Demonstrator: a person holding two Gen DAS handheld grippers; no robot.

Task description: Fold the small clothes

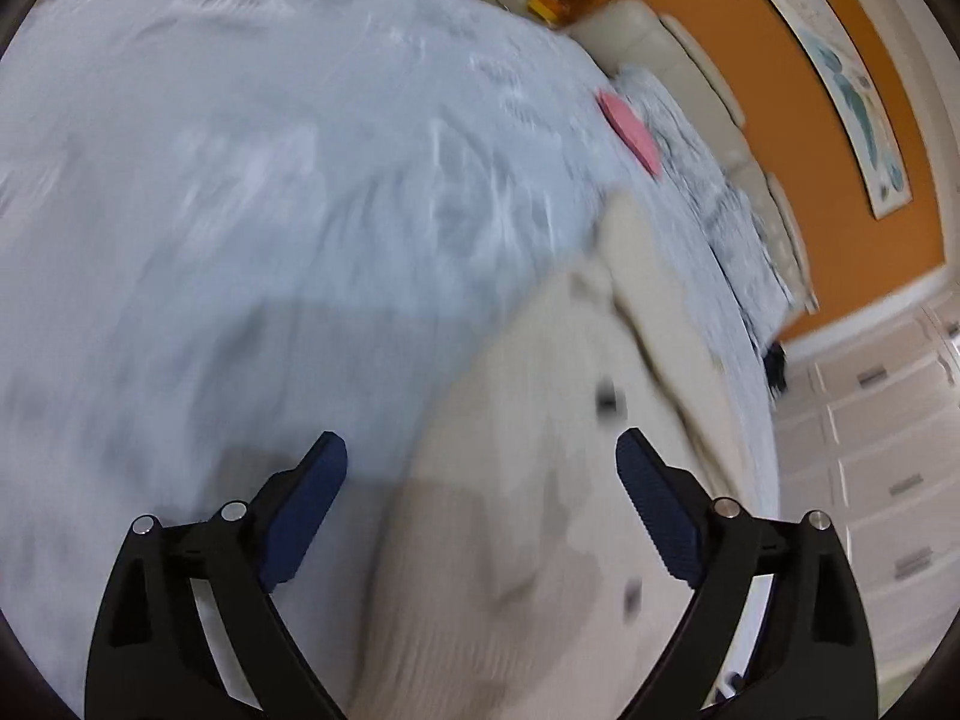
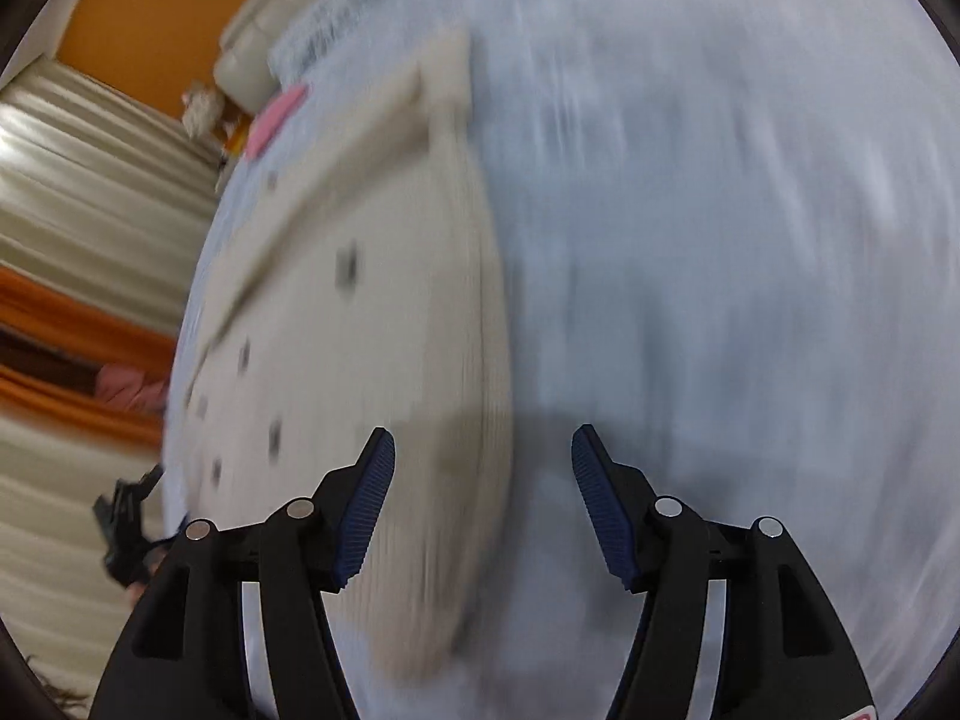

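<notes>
A cream ribbed knit cardigan [image 1: 528, 516] with dark buttons lies spread on the pale blue bedspread [image 1: 270, 192]. It also shows in the right wrist view [image 2: 372, 312], with a sleeve folded across its top. My left gripper [image 1: 480, 462] is open and empty, hovering over the garment's left edge. My right gripper [image 2: 483, 456] is open and empty, over the garment's right edge. Both views are blurred by motion.
A flat pink item [image 1: 630, 129] lies on the bed beyond the cardigan, also in the right wrist view [image 2: 276, 120]. A cream headboard [image 1: 690, 66] and orange wall [image 1: 780, 138] stand behind. White drawers [image 1: 882, 456] are at the right. Curtains [image 2: 90, 192] hang at the left.
</notes>
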